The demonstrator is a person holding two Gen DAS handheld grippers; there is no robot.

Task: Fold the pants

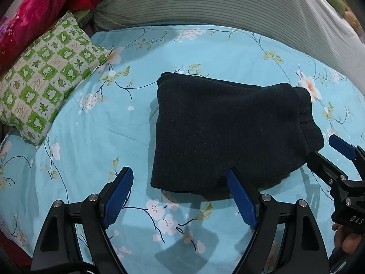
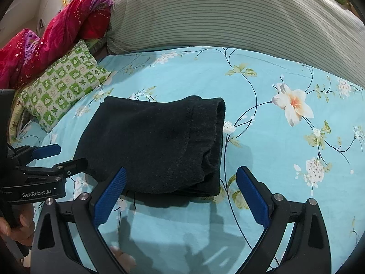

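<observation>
The dark navy pants (image 1: 223,132) lie folded into a compact rectangle on the blue floral bedsheet (image 1: 95,141); they also show in the right wrist view (image 2: 155,143). My left gripper (image 1: 180,196) is open and empty, just in front of the fold's near left edge. My right gripper (image 2: 182,194) is open and empty, just in front of the fold's near right corner. The right gripper also shows at the right edge of the left wrist view (image 1: 328,153), beside the pants. The left gripper also shows at the left edge of the right wrist view (image 2: 59,154).
A green-and-white checked pillow (image 1: 45,80) lies at the left of the bed. A red quilt (image 2: 57,34) is bunched behind it. A large striped grey-green bolster (image 2: 228,16) runs along the back.
</observation>
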